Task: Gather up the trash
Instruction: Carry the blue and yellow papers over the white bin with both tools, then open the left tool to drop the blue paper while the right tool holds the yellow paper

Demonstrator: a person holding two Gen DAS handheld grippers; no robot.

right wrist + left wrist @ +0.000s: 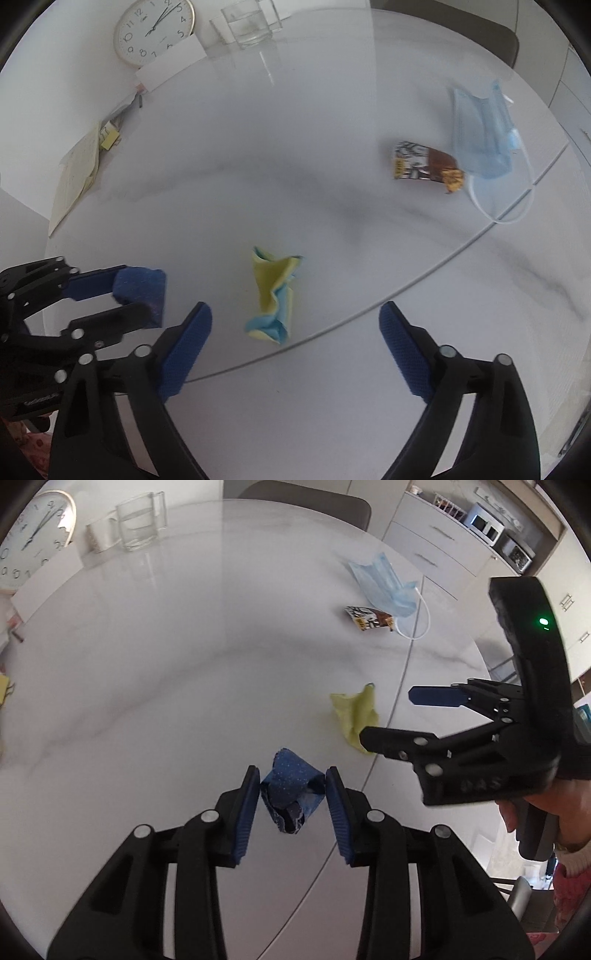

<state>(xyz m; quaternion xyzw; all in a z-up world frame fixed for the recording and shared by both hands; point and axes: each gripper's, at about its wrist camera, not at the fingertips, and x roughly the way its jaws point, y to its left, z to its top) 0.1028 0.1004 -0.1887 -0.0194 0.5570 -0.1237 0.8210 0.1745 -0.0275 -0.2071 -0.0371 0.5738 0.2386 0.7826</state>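
Observation:
My left gripper [291,794] is shut on a crumpled dark blue wrapper [291,794] over the white marble table [166,672]; the wrapper also shows in the right wrist view [142,286]. My right gripper [295,332] is open and empty just in front of a crumpled yellow and light blue paper [275,295], which also shows in the left wrist view [354,712]. The right gripper [388,716] shows there beside that paper. A snack bar wrapper [424,164] and a blue face mask [480,133] lie further off to the right.
A wall clock [153,31], a glass jug [247,22] and a white card stand at the table's far edge. Papers [75,173] lie at the left. A chair [306,502] and white cabinets [436,542] stand beyond the table.

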